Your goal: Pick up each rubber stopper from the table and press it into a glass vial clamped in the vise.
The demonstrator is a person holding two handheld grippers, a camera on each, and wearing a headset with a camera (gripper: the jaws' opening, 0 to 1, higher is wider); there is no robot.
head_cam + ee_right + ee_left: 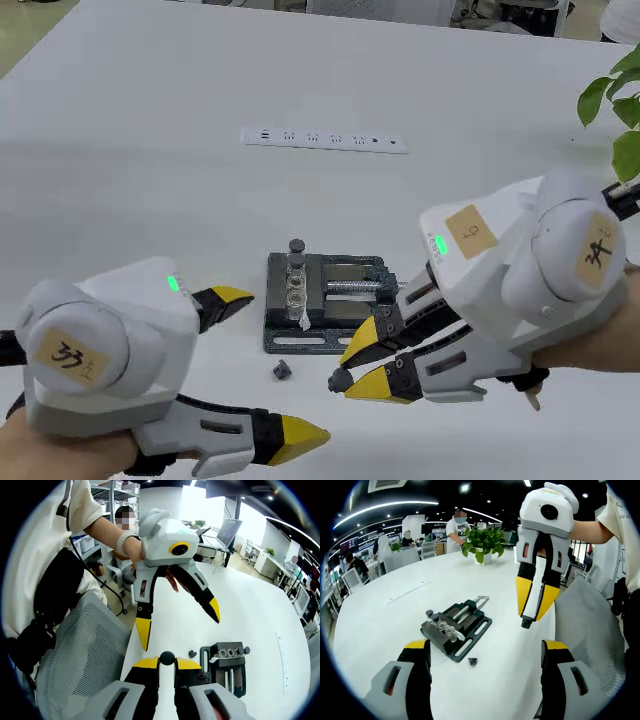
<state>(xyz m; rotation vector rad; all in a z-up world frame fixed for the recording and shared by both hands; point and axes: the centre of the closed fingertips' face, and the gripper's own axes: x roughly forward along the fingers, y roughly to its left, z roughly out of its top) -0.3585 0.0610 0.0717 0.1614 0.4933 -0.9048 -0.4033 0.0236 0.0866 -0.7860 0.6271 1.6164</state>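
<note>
Centrally, the vise [330,320] sits on the white table [150,150], clamping a row of glass vials [295,290]. The vial at the row's 12 o'clock end bears a dark stopper [297,246]; the others appear unstoppered, though glare obscures them. The right gripper [345,377], at 4 o'clock from the vise, has its jaws closed on a rubber stopper [337,381], raised off the table. The left gripper [485,647], at 8 o'clock, has its jaws spread wide and holds nothing. A loose stopper [282,371] lies at 7 o'clock, just beside the vise base. A power strip [325,139] lies at 12 o'clock, well apart.
</note>
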